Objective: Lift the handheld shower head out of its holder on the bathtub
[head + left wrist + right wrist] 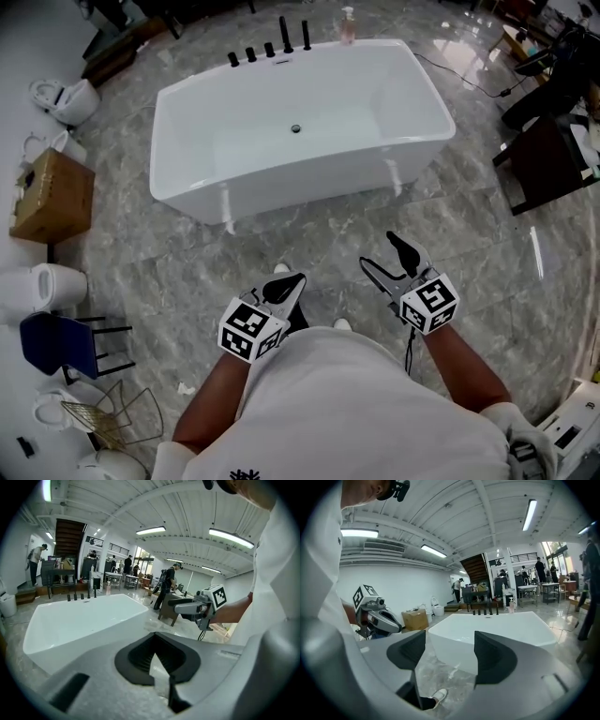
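The approach is the step in hand, and no reach has begun; the person stands on the marble floor (487, 244) at the near side of the white bathtub (427, 108), both tongs held low and well apart from it; the handheld shower head (305, 35), which I take to be the tall black stick at the right end of the row of fittings, sits upright in its holder on the far rim, near a pink bottle (348, 24); the left tongs (289, 284) are closed together on nothing; the right tongs (377, 249) gape wide, with only floor and bathtub beyond them; next, the open right tongs likely must travel across or round the tub to straddle the stick before closing.
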A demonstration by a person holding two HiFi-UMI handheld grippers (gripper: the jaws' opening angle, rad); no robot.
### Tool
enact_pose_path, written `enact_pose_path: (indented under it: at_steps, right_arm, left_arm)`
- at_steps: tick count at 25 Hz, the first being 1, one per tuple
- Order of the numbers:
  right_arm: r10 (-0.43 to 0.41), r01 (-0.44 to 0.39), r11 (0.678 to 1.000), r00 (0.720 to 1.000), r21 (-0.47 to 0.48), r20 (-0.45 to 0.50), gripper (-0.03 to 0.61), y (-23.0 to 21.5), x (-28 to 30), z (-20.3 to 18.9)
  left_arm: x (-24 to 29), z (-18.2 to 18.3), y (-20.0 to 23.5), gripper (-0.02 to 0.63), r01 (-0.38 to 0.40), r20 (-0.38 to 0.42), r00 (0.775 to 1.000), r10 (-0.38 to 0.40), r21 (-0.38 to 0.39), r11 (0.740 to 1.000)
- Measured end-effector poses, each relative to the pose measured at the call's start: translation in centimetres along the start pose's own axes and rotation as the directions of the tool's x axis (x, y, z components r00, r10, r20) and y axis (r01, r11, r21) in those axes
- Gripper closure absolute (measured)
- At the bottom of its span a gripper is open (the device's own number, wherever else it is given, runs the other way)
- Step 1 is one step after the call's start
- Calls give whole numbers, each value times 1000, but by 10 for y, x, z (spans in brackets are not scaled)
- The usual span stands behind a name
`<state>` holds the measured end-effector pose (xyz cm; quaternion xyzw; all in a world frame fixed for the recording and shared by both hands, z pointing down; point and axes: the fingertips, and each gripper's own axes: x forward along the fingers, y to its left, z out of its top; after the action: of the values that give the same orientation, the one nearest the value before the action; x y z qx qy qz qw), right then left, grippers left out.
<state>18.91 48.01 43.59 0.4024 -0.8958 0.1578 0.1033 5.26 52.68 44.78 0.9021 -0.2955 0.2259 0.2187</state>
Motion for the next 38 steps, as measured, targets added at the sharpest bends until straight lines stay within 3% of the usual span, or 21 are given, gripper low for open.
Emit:
enact_pose_path:
  at_steps: [10,17,28,38]
  right_arm:
    - [-109,108,994,993,-15,-50,256,-9,135,56]
    - [-145,143,989,988,-44,-52,264,-14,209,91]
    - [-83,77,992,994,-96,-67,268,-46,296,130]
    - [36,-48,989,996,-141,-84,275,-160,389,171]
  left_arm:
    - [-19,47,151,607,92,-13,996,-91,24,995]
    - [-30,62,230,607,114,-9,993,-114,45,992]
    - [-28,95,303,607,36,60,998,-36,-13,999]
    - [40,166,377,607,-108,83,990,113,-66,992]
